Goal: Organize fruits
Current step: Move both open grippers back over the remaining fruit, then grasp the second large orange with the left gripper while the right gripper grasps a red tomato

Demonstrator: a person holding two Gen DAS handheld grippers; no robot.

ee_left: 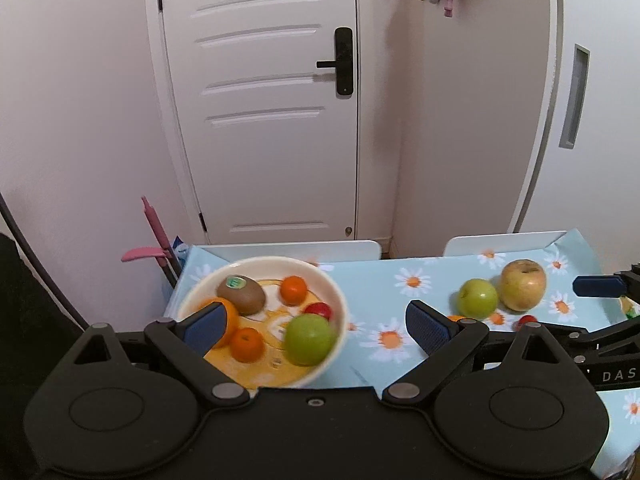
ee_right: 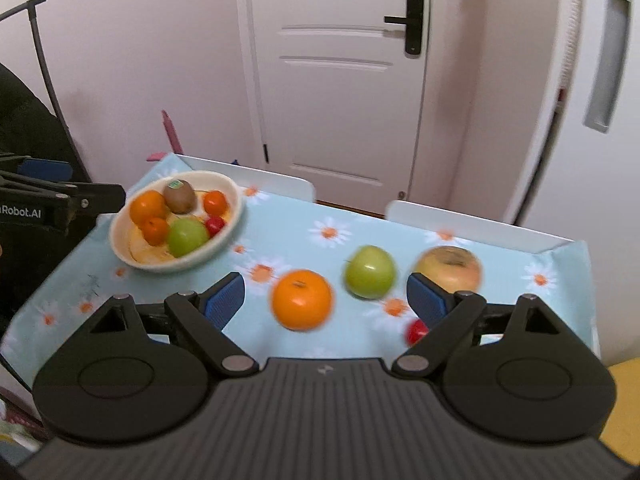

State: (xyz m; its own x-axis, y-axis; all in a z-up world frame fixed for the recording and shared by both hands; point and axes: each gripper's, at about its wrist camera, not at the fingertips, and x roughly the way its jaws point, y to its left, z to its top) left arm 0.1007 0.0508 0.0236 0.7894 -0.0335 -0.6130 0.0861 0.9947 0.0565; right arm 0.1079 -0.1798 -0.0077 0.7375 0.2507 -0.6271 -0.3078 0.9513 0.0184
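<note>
1. The left gripper (ee_left: 316,326) hangs with its blue-padded jaws spread wide, holding nothing, above the near rim of the round cream bowl (ee_left: 338,300).
2. That bowl sits on the daisy-printed light-blue tablecloth (ee_right: 288,232) at about ten o'clock in the right wrist view, and holds a brown kiwi with a green sticker (ee_left: 241,294), three orange citrus fruits, a green apple (ee_left: 310,338) and a small red fruit (ee_left: 319,310).
3. The right gripper (ee_right: 325,300) is likewise wide open and empty.
4. Between its pads, at twelve o'clock, a loose round orange (ee_right: 302,299) lies on the cloth.
5. At one o'clock lie a second green apple (ee_right: 370,272) and a yellow-brown apple (ee_right: 448,270); a small red tomato-like fruit (ee_right: 416,331) sits just beside the right pad.
</note>
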